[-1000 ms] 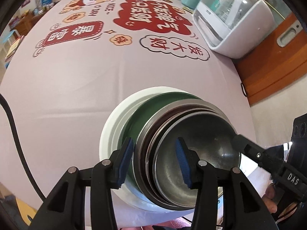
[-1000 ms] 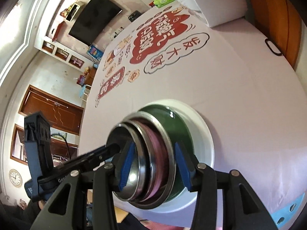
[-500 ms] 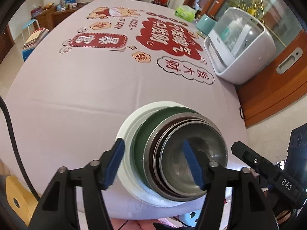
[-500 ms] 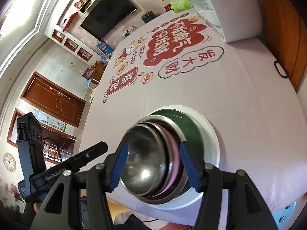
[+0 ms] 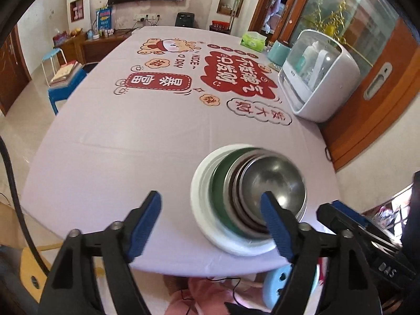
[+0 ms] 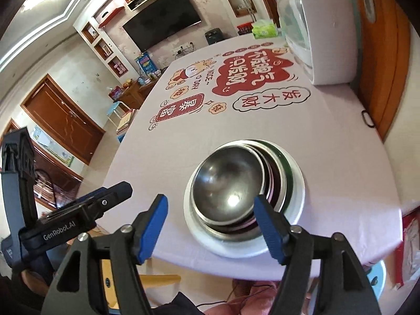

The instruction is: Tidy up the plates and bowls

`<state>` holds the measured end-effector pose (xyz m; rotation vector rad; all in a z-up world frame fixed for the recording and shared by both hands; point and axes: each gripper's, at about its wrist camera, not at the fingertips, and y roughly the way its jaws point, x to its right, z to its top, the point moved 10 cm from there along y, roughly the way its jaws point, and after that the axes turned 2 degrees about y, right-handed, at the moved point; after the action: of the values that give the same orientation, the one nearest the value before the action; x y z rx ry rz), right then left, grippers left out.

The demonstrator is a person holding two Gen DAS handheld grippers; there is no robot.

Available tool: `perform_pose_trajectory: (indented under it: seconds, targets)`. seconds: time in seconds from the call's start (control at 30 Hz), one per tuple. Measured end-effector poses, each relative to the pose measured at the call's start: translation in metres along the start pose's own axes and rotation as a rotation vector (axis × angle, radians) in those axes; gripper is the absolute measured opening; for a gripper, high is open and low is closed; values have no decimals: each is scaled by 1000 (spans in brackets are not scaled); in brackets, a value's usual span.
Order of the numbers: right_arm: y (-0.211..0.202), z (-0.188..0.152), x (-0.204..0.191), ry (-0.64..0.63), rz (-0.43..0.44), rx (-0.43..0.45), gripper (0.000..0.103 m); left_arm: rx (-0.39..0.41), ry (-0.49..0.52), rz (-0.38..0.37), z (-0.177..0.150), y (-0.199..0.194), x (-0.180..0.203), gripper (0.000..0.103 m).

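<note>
Left wrist view: left gripper [image 5: 210, 225] jaws just opened, wide, empty, above nested steel bowls [image 5: 273, 183]; right gripper [image 6: 210, 223] likewise.

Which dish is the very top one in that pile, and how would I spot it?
Find the long table with the pale printed cloth; near its close edge sits a white plate carrying nested dishes. The top one is the steel bowl: bare shiny metal, smallest of the stack, above a green dish.
</note>
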<state>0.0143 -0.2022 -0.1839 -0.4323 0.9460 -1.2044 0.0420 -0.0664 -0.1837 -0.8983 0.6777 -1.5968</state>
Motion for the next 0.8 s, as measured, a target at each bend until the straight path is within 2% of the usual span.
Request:
perform_pose_trajectory:
  seconds: [0.17, 0.33, 0.43, 0.63, 0.77, 0.8]
  targets:
    - [-24, -16, -18, -47, -58, 43, 77, 11, 28, 29, -15, -20, -3, 80]
    - [-45, -20, -28, -78, -111, 99, 95, 53, 47, 25, -22, -38, -1, 83]
    - [-46, -23, -27, -71, -153, 108, 97, 83, 78, 41, -23, -45, 2, 86]
    - [-41, -28, -16, -23, -202, 72, 101, 125, 83, 97, -18, -52, -6, 92]
    - [-48, -24, -12, -5, -234, 98, 103, 153, 103, 130, -16, -60, -5, 95]
    - [-50, -24, -11, -2, -238, 108, 103, 158, 100, 138, -15, -61, -6, 99]
